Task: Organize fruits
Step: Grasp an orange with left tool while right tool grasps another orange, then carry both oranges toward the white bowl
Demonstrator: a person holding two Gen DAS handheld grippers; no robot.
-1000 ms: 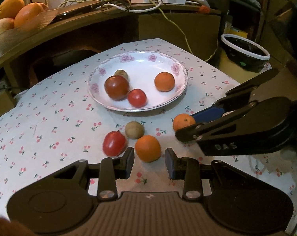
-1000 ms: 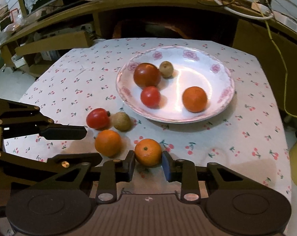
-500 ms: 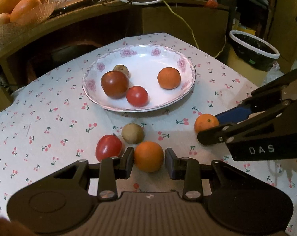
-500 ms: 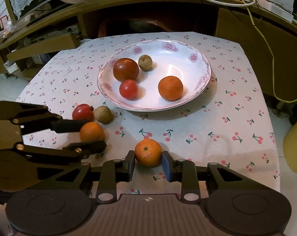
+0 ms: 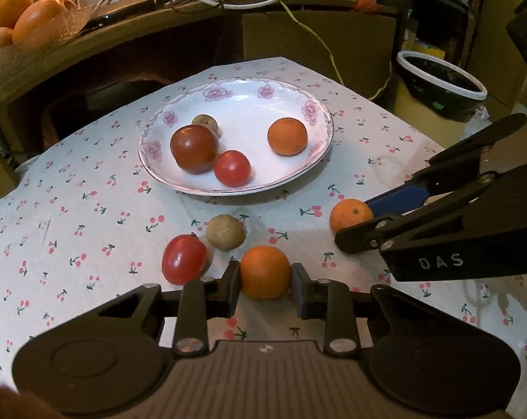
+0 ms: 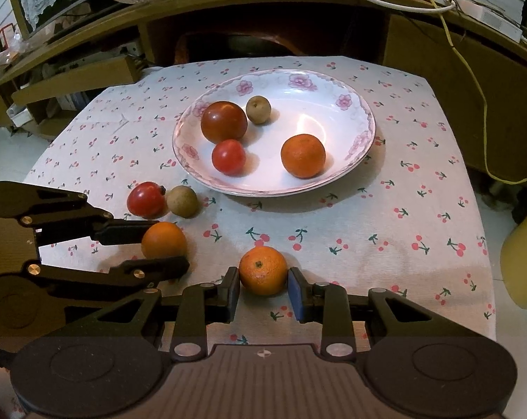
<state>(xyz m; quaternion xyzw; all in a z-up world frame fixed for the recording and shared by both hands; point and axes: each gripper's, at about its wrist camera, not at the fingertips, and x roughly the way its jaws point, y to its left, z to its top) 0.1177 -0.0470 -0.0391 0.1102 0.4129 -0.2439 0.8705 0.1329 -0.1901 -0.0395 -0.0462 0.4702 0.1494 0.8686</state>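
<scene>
Two oranges on the cherry-print tablecloth (image 6: 385,209), each sitting between the fingers of a gripper. Orange with the stem dimple (image 6: 262,271), dimple facing up toward the camera, round with no clear long axis, framed by the right gripper (image 6: 263,288); fingers close on both sides, contact not certain. Smooth orange (image 5: 265,271) likewise between the fingers of the left gripper (image 5: 265,288), left finger touching its side, right finger just beside it; firm grip not certain. Just left of it, a red tomato (image 5: 184,259) lying tilted, and a small brown round fruit (image 5: 225,232) touching or nearly touching the tomato. Farther back, a white floral plate (image 6: 354,111) holding a large dark tomato (image 6: 223,121), a small red tomato (image 6: 228,156), a third orange (image 6: 302,155) and another small brown fruit (image 6: 258,109). Behind the table, a wooden shelf (image 5: 158,3) with tangled cables and a basket of fruit (image 5: 36,42).
</scene>
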